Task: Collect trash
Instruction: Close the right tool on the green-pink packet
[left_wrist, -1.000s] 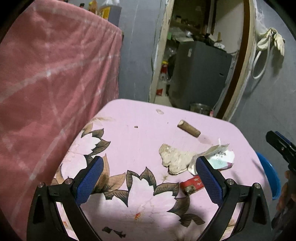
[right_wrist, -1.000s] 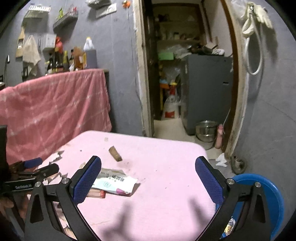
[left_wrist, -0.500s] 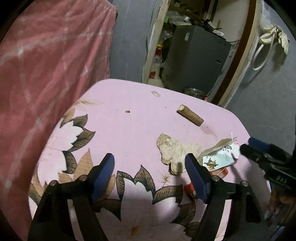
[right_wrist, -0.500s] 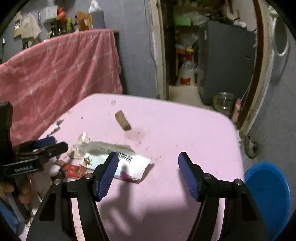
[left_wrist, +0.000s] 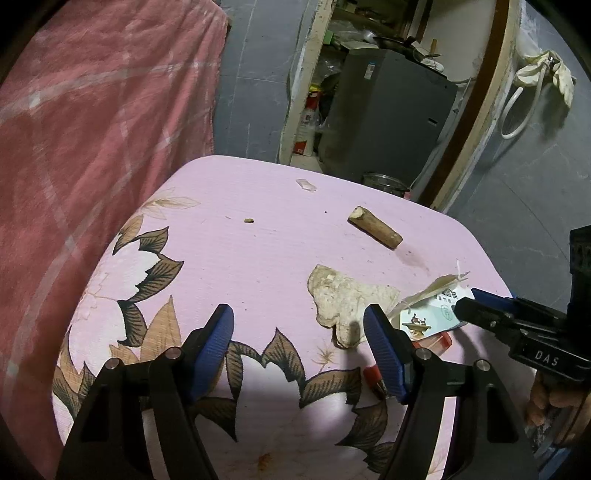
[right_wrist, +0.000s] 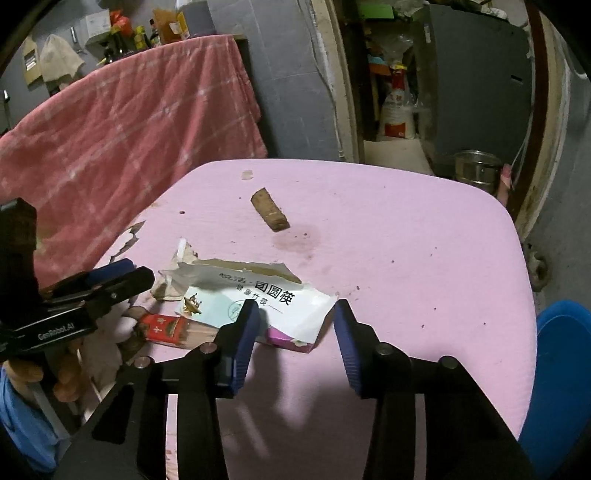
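The collecting seems hardly begun: all the trash lies on the pink cloth-covered table (right_wrist: 406, 229). There is a torn white paper wrapper with printed characters (right_wrist: 258, 299), a red small packet (right_wrist: 166, 326) partly under it, a crumpled beige piece of paper (left_wrist: 343, 299) and a brown short stick (left_wrist: 375, 227).

The right gripper (right_wrist: 291, 325) is partly open, its jaws on both sides of the wrapper's near corner, not yet touching I think. The left gripper (left_wrist: 299, 339) is open and holds nothing, near the beige paper. A blue round bin (right_wrist: 561, 369) stands beside the table; whether it holds anything I cannot tell.
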